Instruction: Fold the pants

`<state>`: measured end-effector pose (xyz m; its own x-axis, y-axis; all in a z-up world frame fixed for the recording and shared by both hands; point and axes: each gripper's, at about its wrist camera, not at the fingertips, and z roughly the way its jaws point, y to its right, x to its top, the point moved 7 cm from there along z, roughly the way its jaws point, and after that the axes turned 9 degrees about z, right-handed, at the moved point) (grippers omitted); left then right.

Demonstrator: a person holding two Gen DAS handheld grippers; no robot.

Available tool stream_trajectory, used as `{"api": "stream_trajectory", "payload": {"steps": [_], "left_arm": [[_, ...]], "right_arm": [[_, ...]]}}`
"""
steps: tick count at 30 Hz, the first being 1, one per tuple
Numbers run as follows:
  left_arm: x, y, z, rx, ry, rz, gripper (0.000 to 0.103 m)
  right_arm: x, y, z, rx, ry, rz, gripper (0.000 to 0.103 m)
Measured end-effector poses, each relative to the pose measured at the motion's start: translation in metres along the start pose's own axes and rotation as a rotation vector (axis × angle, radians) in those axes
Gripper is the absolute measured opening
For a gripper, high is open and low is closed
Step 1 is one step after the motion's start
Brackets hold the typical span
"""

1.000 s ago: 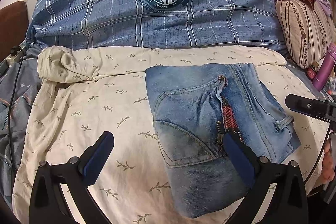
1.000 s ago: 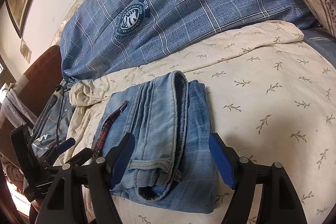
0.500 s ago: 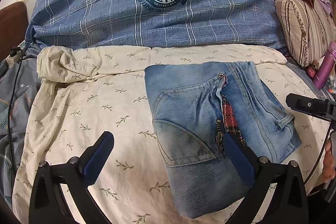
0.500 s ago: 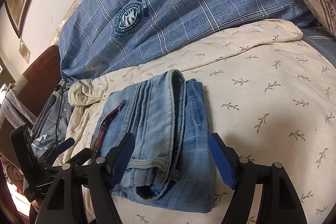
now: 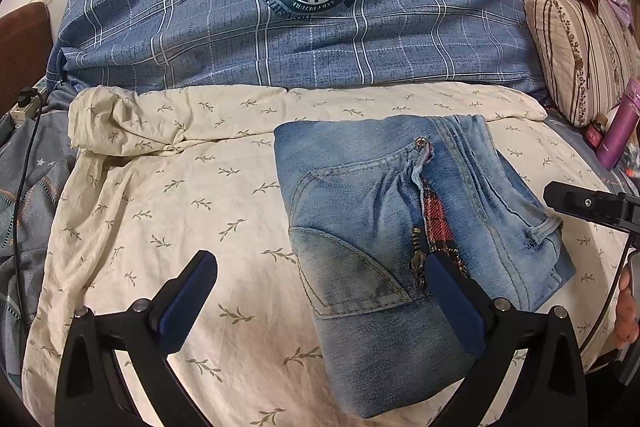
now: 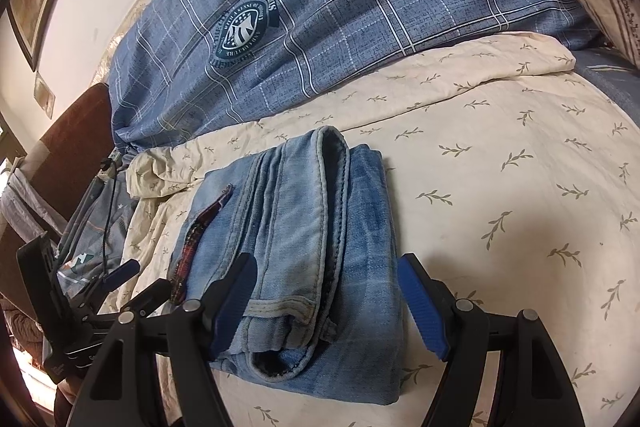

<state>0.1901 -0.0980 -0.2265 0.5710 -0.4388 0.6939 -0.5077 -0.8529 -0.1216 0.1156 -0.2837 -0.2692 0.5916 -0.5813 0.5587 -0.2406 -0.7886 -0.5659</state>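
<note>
The light blue jeans [image 5: 384, 227] lie folded into a compact rectangle on the cream leaf-print sheet [image 5: 168, 211], zip fly and red plaid lining facing up. My left gripper [image 5: 320, 303] stands open low over the sheet. Its right finger hovers above the jeans' near edge and holds nothing. In the right wrist view the same jeans [image 6: 304, 235] show their stacked waistband folds. My right gripper [image 6: 330, 301] is open and straddles their near end without pressing. The left gripper [image 6: 140, 281] shows at that view's lower left.
A blue plaid duvet [image 5: 304, 27] is piled behind the sheet. A striped pillow [image 5: 576, 55] and a purple bottle [image 5: 620, 123] sit at the right. A power strip with a black cable [image 5: 24, 107] lies at the left edge. A person's fingers [image 5: 628, 311] show at the right edge.
</note>
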Motion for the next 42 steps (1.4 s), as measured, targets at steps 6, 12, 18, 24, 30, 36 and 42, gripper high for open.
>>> {"api": "stream_trajectory", "payload": {"steps": [6, 12, 18, 24, 30, 36, 42], "left_arm": [[0.001, -0.002, 0.0, -0.01, 0.004, -0.009, 0.103], [0.003, 0.001, -0.001, -0.061, 0.016, -0.023, 0.103], [0.002, 0.006, 0.0, -0.088, 0.012, -0.01, 0.103], [0.0, 0.015, 0.007, -0.173, -0.015, -0.024, 0.103], [-0.003, 0.015, 0.014, -0.234, -0.044, -0.064, 0.103], [-0.004, 0.02, 0.013, -0.329, -0.053, -0.093, 0.103], [-0.007, 0.021, 0.018, -0.363, -0.073, -0.124, 0.101]], "right_arm": [[0.0, 0.003, 0.001, -0.004, -0.006, 0.006, 0.076], [0.0, 0.008, 0.002, -0.009, -0.013, 0.015, 0.076], [0.0, 0.017, 0.01, -0.004, -0.047, 0.049, 0.076], [-0.003, 0.024, 0.028, 0.021, -0.103, 0.092, 0.076], [-0.001, 0.023, 0.03, 0.075, -0.11, 0.126, 0.076], [-0.005, 0.017, 0.035, 0.092, -0.125, 0.123, 0.076], [-0.003, 0.02, 0.037, 0.119, -0.133, 0.152, 0.077]]}}
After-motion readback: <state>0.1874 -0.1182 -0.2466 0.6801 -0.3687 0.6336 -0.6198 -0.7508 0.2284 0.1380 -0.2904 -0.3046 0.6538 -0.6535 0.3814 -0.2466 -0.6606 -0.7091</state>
